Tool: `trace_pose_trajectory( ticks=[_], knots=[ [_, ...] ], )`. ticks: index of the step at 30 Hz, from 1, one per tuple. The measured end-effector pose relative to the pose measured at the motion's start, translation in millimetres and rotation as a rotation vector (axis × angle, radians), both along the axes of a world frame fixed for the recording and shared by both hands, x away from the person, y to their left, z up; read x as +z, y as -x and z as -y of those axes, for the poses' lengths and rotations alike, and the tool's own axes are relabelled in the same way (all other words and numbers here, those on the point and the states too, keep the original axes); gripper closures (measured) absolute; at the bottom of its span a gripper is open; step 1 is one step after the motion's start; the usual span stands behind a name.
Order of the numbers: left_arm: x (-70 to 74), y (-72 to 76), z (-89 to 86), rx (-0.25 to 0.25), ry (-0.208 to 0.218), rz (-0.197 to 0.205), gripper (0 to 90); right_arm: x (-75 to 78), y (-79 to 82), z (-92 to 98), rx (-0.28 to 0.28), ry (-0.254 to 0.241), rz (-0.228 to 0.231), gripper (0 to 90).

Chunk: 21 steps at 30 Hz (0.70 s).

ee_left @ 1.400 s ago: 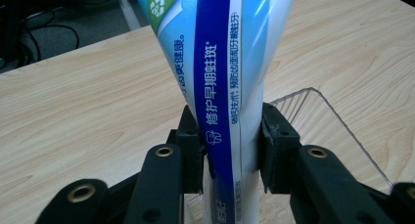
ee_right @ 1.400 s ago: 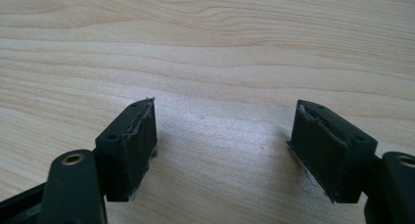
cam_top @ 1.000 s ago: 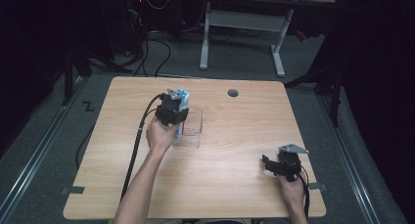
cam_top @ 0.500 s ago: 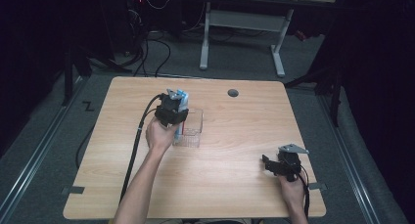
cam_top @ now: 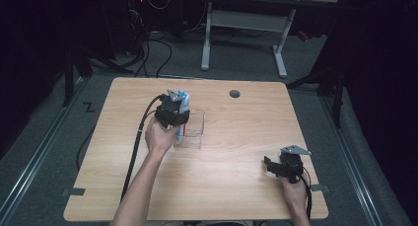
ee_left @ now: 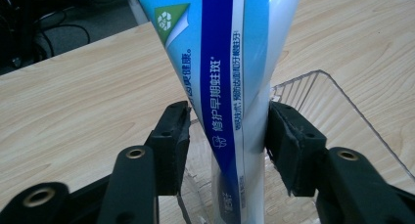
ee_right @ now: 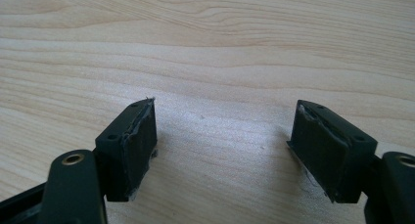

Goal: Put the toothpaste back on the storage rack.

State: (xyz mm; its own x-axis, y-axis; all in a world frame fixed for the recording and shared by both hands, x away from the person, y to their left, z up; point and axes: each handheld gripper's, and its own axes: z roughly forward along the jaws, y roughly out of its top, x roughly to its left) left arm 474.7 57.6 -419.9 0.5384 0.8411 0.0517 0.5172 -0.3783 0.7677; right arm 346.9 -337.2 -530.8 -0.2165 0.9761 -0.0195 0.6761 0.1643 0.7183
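A blue-and-white toothpaste tube (ee_left: 230,62) stands upright with its lower end inside a clear plastic bin (ee_left: 337,111). My left gripper (ee_left: 227,136) is shut on the tube, one black pad against each side. In the high view the tube (cam_top: 183,97) and the left gripper (cam_top: 180,118) sit at the near-left corner of the clear bin (cam_top: 194,130), left of the table's centre. My right gripper (cam_top: 270,166) rests low over the table near the front right; its jaws (ee_right: 222,145) stand wide open over bare wood.
The light wooden table (cam_top: 236,137) has a round grey cable grommet (cam_top: 234,94) near its far edge. A black cable (cam_top: 138,137) trails from the left gripper toward the front. Beyond the table stands a white desk frame (cam_top: 246,28) on dark floor.
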Motion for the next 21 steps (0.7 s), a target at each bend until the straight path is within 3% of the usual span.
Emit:
trace_pose_trajectory(
  ticks=[9, 21],
  knots=[
    [-1.4, 2.0, -5.6, 0.012, 0.031, 0.007, 48.2, 0.0, 0.0, 0.0, 0.000, 0.000, 0.000, 25.1],
    [-2.2, 6.9, -11.3, 0.017, 0.041, 0.015, 46.8, 0.0, 0.0, -0.1, -0.001, -0.001, 0.000, 25.1]
  ],
)
